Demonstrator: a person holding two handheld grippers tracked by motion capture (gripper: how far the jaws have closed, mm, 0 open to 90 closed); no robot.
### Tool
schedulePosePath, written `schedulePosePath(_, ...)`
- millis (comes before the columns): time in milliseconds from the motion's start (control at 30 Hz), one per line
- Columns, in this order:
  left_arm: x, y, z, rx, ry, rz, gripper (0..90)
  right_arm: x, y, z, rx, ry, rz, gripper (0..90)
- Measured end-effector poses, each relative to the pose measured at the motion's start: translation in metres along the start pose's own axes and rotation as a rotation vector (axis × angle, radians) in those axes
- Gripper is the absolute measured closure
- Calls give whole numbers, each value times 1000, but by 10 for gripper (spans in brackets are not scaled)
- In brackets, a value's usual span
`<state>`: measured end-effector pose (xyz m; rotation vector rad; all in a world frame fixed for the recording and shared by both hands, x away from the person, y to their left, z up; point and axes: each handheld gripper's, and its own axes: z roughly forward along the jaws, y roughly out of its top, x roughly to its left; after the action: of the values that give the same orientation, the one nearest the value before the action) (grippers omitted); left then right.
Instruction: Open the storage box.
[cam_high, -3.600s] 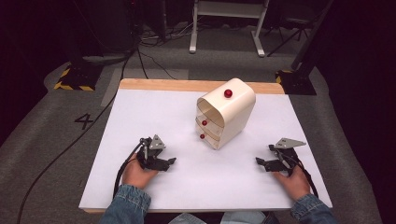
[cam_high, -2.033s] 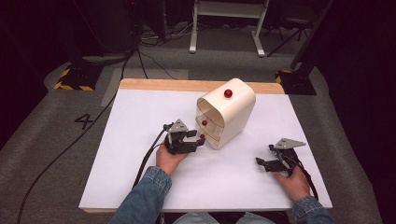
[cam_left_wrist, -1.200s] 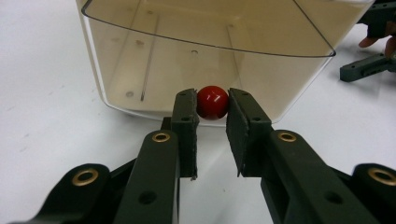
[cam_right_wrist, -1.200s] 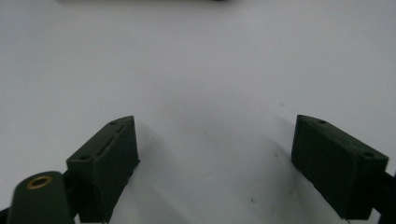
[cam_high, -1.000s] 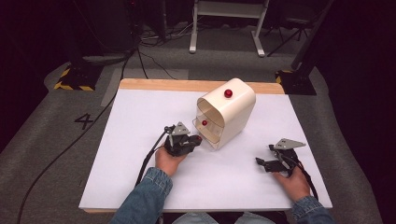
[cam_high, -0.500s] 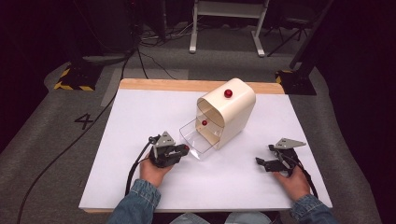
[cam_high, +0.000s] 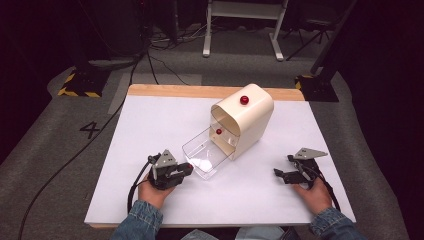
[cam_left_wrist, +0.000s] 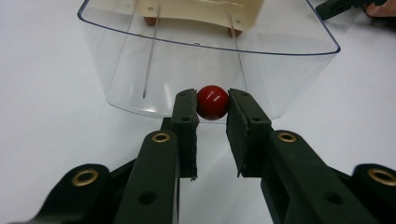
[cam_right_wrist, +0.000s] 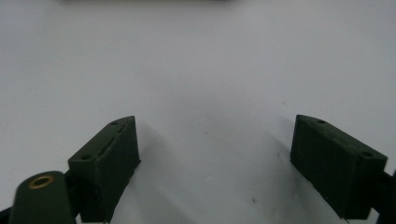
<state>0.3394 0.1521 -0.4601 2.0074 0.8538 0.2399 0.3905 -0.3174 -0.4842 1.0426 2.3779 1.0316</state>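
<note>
My left gripper pinches the red knob of the clear drawer; only the left gripper view shows the pads pressed on it. From the high view, the drawer sits at frame centre, pulled out of the cream cabinet. My right gripper, lower right, is spread wide over bare white table. Open room lies all round, edges well off.

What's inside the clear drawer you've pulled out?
The clear drawer looks empty through its walls. Its back end remains hidden inside the cream cabinet. The left gripper clamps its red knob.
</note>
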Motion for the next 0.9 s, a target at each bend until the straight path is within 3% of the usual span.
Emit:
schedulePosePath(133,1,-1,1,10,7,0,731,0,0,0,0,0,0,155)
schedulePosePath(167,2,-2,3,39,12,-6,726,0,0,0,0,0,0,155)
schedulePosePath(267,3,-1,5,60,8,-22,591,0,0,0,0,0,0,155)
schedulePosePath(367,5,0,0,49,-2,-32,540,0,0,0,1,0,-1,155)
schedulePosePath(500,2,7,-11,-6,15,-14,522,0,0,0,0,1,1,155)
schedulePosePath(633,-6,28,-21,-71,1,19,520,0,0,0,-1,0,0,155)
schedulePosePath(900,-16,57,-16,-106,-5,73,520,0,0,0,0,0,0,155)
